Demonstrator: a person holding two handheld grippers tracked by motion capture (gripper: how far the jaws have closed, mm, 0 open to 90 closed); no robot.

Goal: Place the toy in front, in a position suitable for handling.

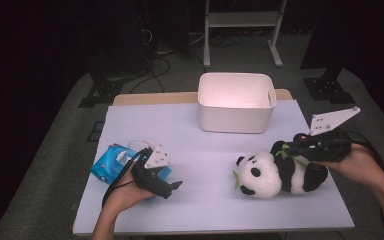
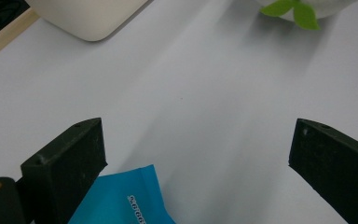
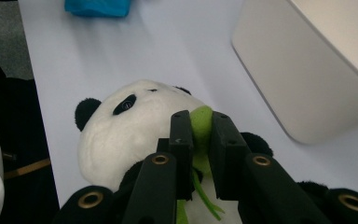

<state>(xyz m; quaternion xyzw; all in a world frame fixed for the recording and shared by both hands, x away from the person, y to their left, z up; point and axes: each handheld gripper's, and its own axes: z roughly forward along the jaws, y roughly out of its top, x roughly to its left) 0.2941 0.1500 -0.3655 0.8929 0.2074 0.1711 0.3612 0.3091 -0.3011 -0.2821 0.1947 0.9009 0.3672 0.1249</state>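
Right tongs (image 3: 200, 140) pinch the soft, light panda (image 3: 121, 130) by its green leaf; left tongs (image 2: 196, 158) gape empty beside.

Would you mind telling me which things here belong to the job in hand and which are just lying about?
In the job:
- plush panda, pinched by its green leaf in the right hand-held gripper
- white bin, probably its destination

Lying about:
- blue packet
- metal stand

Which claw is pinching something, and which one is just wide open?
The right claw is pinching the toy panda's green leaf. The left claw is wide open above the table, gripping nothing.
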